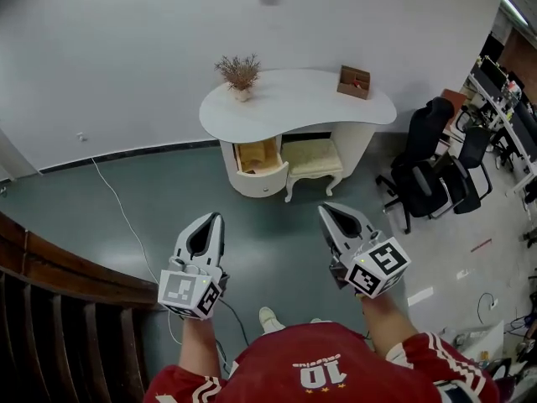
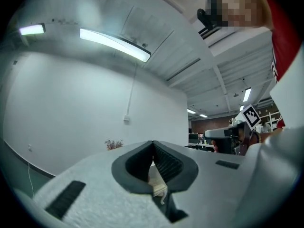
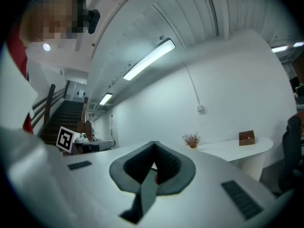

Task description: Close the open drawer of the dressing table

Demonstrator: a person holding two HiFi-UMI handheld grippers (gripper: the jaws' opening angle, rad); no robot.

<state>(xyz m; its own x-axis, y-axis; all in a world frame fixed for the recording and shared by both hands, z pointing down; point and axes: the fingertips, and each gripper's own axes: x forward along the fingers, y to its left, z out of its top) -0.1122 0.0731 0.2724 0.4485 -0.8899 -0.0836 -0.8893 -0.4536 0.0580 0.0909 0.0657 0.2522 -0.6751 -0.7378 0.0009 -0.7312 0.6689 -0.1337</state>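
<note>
Holding left hand-held gripper, right hand-held gripper level, closed, facing dressing table.

Head view: even, moderately bright overhead light, sharp throughout; soft shadow under the white kidney-shaped dressing table on the matt grey-green floor; lines bow near the corners. Gripper views: round fisheye frames, black corners (heavy edge stretching); long white fluorescent ceiling tube flares in the left; second such tube in the right; nearest foreground soft.
</note>
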